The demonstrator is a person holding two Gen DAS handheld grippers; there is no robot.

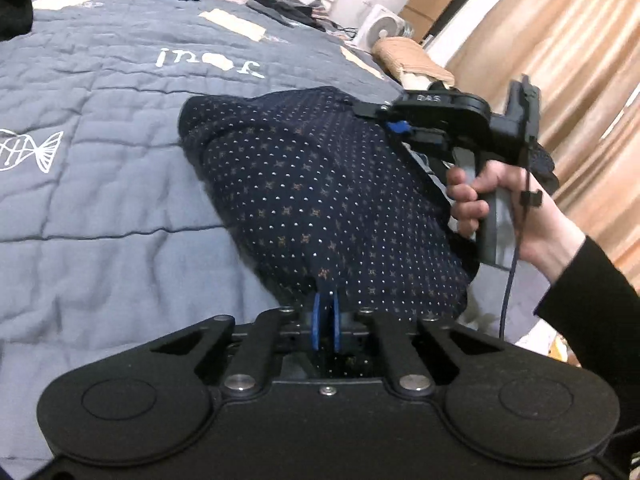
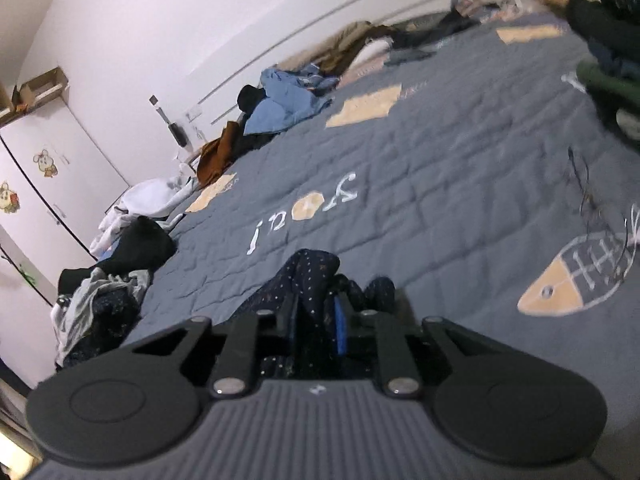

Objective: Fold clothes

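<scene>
A navy garment with small dots and crosses (image 1: 304, 192) lies bunched on a grey-blue quilt (image 1: 100, 184). My left gripper (image 1: 326, 312) has its blue pads pressed together on the garment's near edge. In the left wrist view my right gripper (image 1: 395, 126), held by a hand (image 1: 492, 196) in a black sleeve, bites the garment's far right edge. In the right wrist view a fold of the same garment (image 2: 312, 276) bulges up between the blue pads (image 2: 340, 320) of the right gripper (image 2: 317, 314), which is shut on it.
Loose clothes, blue, brown, white and black, are heaped along the quilt's far edge (image 2: 280, 104). A dark stack of clothes (image 2: 608, 60) sits at the right. A white fan (image 1: 380, 26) and tan curtains (image 1: 560, 40) stand beyond the bed.
</scene>
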